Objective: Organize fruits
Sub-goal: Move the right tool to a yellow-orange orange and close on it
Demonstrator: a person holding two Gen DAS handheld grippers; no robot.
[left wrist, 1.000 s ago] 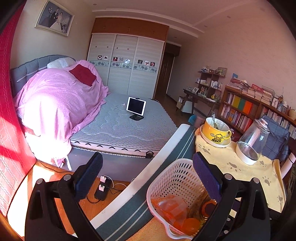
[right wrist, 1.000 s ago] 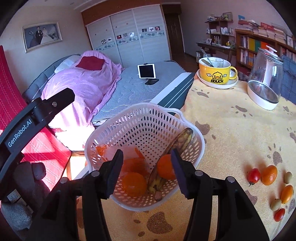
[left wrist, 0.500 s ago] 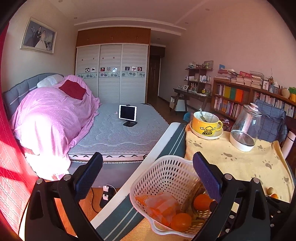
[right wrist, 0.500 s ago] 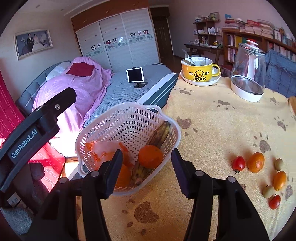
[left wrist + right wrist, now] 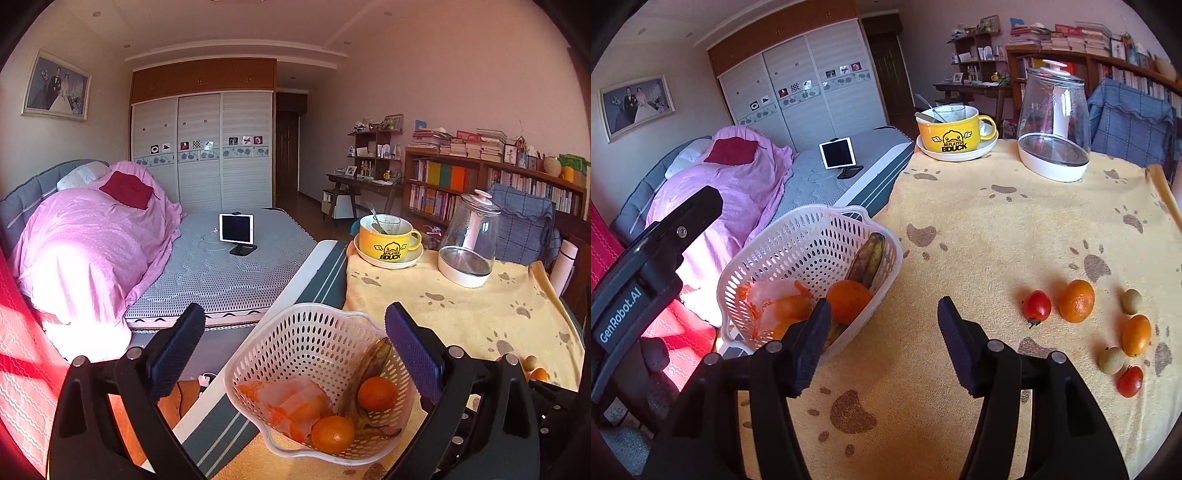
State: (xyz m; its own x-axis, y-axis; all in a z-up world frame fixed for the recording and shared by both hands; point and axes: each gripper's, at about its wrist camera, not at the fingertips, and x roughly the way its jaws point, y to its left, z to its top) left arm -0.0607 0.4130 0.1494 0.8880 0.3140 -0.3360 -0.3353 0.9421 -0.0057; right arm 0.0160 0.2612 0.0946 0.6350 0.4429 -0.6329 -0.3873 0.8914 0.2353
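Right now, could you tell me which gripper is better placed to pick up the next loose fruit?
Right. The right gripper is open over the cloth, beside the cherry tomato and orange; the left gripper faces the basket.

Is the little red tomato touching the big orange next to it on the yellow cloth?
Apart. The right wrist view shows a thin strip of yellow cloth between the red tomato and the orange.
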